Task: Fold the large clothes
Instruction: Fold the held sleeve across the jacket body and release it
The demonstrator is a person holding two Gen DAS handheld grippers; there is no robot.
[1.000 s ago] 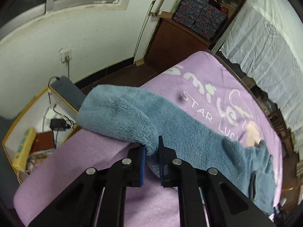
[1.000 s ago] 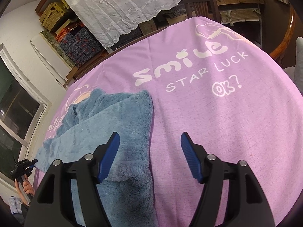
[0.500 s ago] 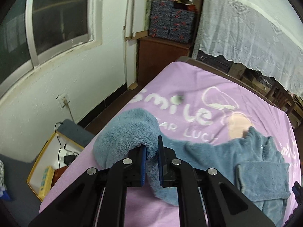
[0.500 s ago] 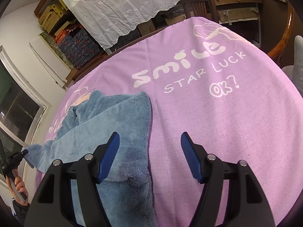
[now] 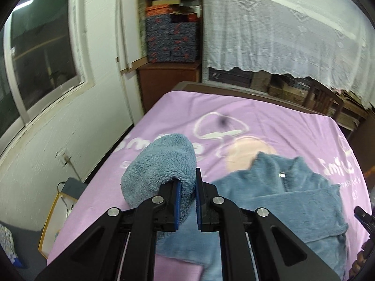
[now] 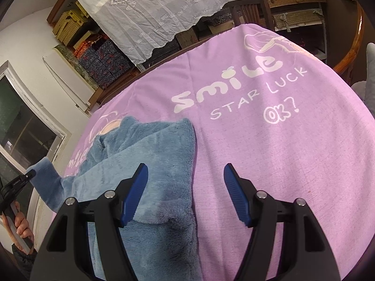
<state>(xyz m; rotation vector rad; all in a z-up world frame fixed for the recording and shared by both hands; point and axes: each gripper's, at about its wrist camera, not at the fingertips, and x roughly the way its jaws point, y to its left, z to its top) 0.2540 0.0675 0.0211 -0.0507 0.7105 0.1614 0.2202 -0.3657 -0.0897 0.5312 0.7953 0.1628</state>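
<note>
**Here, a blue fleece top on a lilac-covered table**

Overhead, a lilac cloth [image 6: 293, 154] printed "smile STAR LUCK OK?" covers the table, filling most of the right wrist view. A white lace curtain [image 5: 281, 30] hangs at upper right of the left view, patterned boxes [image 5: 172, 39] at top centre, a window [image 5: 39, 53] at left. The fluffy blue garment [image 6: 161, 164] lies at lower left of the right view. The left gripper [image 5: 186, 201] is clamped on its sleeve [image 5: 161, 166], lifted. The right gripper [image 6: 185, 194] hovers with tongs wide apart.
</note>
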